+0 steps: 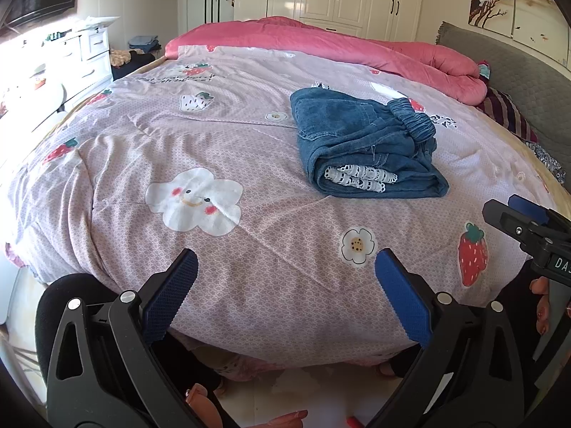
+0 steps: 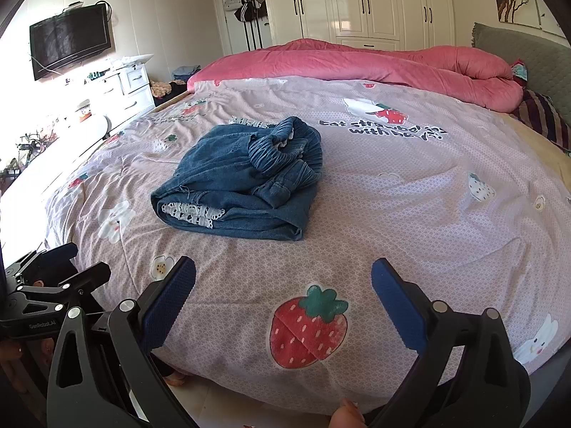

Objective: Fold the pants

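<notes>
A pair of blue denim pants (image 1: 360, 142) lies folded into a thick bundle on the pink strawberry-print quilt (image 1: 214, 135), its elastic waistband on top and white lace trim showing at the near fold. In the right wrist view the same pants (image 2: 239, 182) sit left of centre. My left gripper (image 1: 285, 274) is open over the quilt's near edge, well short of the pants, nothing between its blue pads. My right gripper (image 2: 283, 281) is open too, above a printed strawberry, empty. Each gripper shows at the edge of the other's view: right gripper (image 1: 524, 221), left gripper (image 2: 60, 278).
A rolled pink duvet (image 2: 392, 64) lies along the far side of the bed by the grey headboard (image 2: 528, 57). White drawers (image 2: 132, 85) and a wall TV (image 2: 69, 41) stand on the left, white wardrobes (image 2: 360, 3) behind. The person's feet and the floor show below the bed edge.
</notes>
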`<state>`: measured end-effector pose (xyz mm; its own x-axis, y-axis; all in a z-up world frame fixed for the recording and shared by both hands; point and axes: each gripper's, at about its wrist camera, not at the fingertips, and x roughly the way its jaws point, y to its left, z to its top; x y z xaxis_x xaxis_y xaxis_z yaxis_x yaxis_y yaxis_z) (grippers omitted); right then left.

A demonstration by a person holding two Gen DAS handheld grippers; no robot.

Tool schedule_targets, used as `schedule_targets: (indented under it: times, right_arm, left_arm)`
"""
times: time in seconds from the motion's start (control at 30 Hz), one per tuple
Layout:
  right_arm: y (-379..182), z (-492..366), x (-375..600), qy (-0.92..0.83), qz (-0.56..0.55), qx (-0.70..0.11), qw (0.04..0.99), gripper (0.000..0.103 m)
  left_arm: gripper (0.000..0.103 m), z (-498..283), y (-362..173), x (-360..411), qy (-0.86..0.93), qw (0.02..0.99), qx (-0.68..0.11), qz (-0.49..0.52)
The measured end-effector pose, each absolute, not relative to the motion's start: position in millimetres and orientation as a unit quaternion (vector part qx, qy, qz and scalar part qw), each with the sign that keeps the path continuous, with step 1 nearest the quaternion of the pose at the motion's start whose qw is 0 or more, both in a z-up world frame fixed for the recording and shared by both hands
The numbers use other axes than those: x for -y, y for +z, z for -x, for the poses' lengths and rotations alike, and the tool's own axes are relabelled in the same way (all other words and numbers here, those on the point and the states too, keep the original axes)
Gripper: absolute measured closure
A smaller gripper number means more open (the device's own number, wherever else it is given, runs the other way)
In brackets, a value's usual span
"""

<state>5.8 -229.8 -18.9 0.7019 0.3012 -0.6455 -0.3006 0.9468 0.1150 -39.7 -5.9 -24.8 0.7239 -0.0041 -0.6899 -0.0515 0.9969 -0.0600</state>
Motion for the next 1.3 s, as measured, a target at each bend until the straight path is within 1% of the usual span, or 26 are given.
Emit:
schedule_targets:
  times: [1.3]
  right_arm:
    - [-23.4,-5.0,227.3,0.159,0.004,-0.356,0.921,0.004]
  left_arm:
    - [0.009,37.7,-21.9,8.9,0.005,0.929,-0.37,0.024]
